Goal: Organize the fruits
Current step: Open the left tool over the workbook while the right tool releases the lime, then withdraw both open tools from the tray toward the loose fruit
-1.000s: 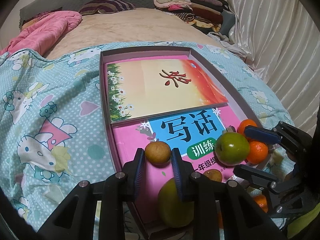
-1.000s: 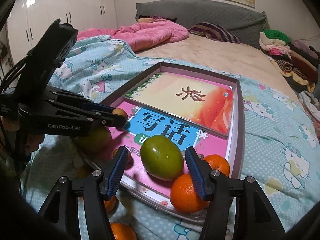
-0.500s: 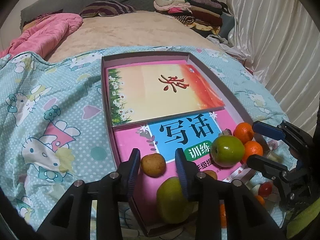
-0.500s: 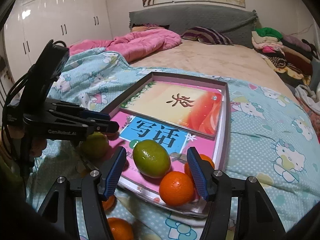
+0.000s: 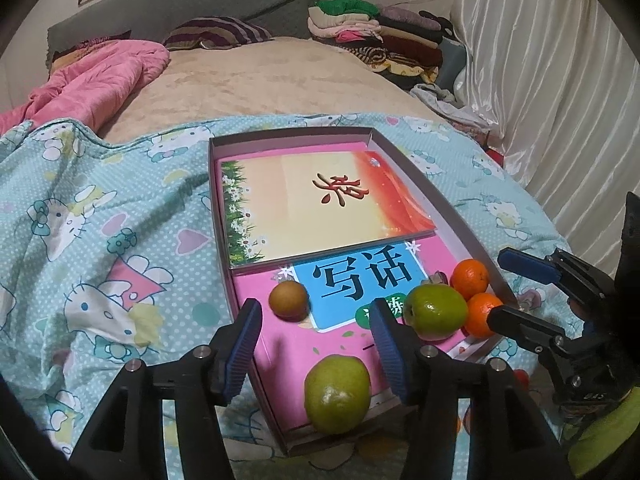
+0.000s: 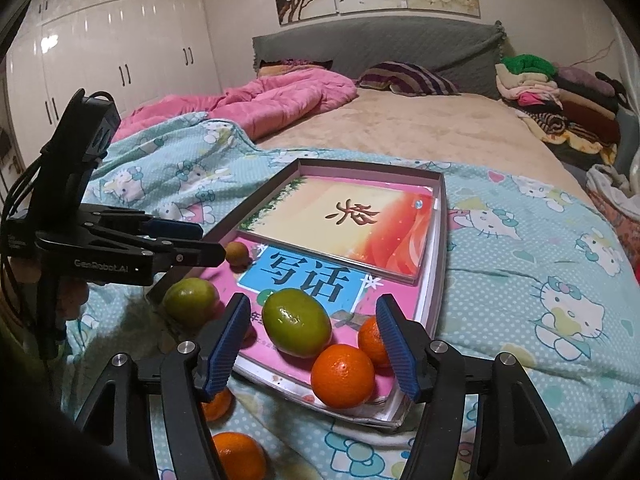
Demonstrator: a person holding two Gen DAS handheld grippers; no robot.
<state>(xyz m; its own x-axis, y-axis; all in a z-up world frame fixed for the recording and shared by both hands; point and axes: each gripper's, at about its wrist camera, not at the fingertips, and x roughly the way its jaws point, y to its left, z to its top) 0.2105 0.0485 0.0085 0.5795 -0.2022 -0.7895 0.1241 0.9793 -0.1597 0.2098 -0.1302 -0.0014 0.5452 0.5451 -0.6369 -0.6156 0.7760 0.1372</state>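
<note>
A shallow box [image 5: 404, 160] [image 6: 442, 220] holding books lies on the bed. On the pink book sit a small brown fruit [image 5: 289, 299] [image 6: 237, 254], a yellow-green pear [image 5: 337, 388] [image 6: 191, 302], a green apple [image 5: 435, 311] [image 6: 297, 322] and two oranges [image 5: 469, 276] [image 6: 343, 375]. My left gripper [image 5: 316, 354] [image 6: 200, 240] is open and empty, just behind the brown fruit. My right gripper [image 6: 314, 350] [image 5: 516, 290] is open and empty, with the apple and oranges between its fingers.
Two more oranges [image 6: 240, 456] lie on the Hello Kitty blanket [image 5: 100, 240] below the box. A pink quilt [image 6: 272, 100], a striped pillow [image 6: 408, 78] and piled clothes [image 6: 560, 92] lie farther back. A white curtain [image 5: 560, 80] hangs at right.
My left gripper opened, let go of the brown fruit and pulled back; the fruit rests on the pink book. My right gripper also drew back from the green apple.
</note>
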